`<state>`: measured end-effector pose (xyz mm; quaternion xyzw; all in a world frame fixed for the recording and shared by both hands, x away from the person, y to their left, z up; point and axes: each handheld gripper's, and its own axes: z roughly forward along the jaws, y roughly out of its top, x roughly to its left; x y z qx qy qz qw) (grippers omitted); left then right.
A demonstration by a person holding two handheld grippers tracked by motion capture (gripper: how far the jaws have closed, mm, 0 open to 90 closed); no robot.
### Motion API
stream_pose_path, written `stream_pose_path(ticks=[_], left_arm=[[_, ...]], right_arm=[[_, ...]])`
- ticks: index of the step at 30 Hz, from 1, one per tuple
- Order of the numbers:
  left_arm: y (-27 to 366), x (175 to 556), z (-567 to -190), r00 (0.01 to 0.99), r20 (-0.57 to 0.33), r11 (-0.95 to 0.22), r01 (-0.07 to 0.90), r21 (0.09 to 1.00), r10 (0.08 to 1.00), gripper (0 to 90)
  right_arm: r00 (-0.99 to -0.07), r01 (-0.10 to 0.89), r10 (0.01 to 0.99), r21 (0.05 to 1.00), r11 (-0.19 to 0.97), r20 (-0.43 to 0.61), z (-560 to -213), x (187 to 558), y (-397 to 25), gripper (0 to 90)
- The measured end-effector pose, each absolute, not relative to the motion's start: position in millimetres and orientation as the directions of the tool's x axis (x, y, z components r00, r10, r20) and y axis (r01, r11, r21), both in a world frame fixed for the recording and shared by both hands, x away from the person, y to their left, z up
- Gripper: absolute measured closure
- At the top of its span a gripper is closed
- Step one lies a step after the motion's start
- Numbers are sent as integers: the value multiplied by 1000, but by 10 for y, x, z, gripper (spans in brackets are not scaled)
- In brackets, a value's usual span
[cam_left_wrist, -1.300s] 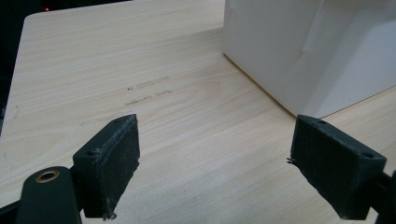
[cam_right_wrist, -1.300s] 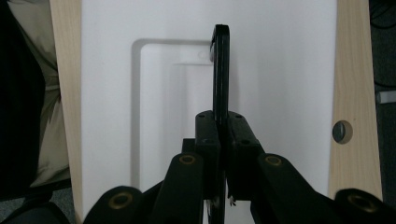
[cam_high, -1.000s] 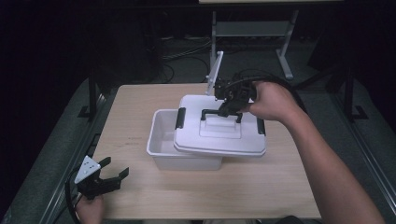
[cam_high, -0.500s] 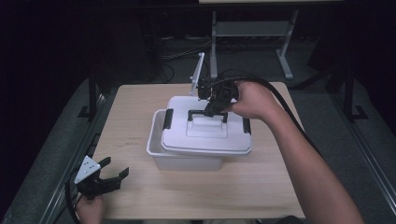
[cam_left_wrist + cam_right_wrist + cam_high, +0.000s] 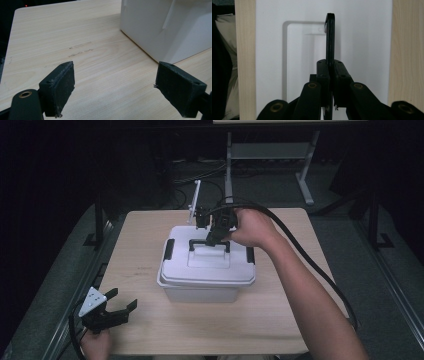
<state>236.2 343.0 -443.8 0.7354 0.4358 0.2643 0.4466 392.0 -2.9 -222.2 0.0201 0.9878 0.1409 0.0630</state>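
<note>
Right claw [image 5: 214, 236]: yours is clamped on the black handle [image 5: 209, 243] of the lid; in the right gripper view the two jaws press on it from both sides, and the handle [image 5: 330, 37] runs straight up between them, standing on edge.
Right hand [image 5: 254, 227]: you reach in from the right side of the bench, over the far half of the box, with a thick black cable arching back from the claw.
Lid [image 5: 210, 262]: white, lying flat on top of the box and covering it, with a black clip at its left end and another at its right end.
Box [image 5: 196, 293]: white plastic, standing about the middle of the bench, its front wall showing below the lid.
Left claw [image 5: 116, 311]: your jaws stand wide apart and hold nothing, low at the near left corner of the bench, well apart from the box.
Left gripper view: bare wood shows between the jaws, and a corner of the box [image 5: 172, 27] stands ahead to the right.
Bench [image 5: 140, 250]: pale wood, with a few faint scuffs left of the box.
</note>
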Motion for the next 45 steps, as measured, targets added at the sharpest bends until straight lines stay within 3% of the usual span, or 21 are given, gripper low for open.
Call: stream_pose_path(ticks=[24, 45], left_arm=[[3469, 2350, -4441, 469, -15, -202, 409, 890, 883, 151], [3479, 2363, -4446, 464, -20, -195, 411, 890, 885, 150]], right_arm=[[-997, 18, 38, 250, 968, -75, -2530, 4128, 307, 848], [-998, 23, 37, 236, 972, -54, -2630, 4189, 316, 847]])
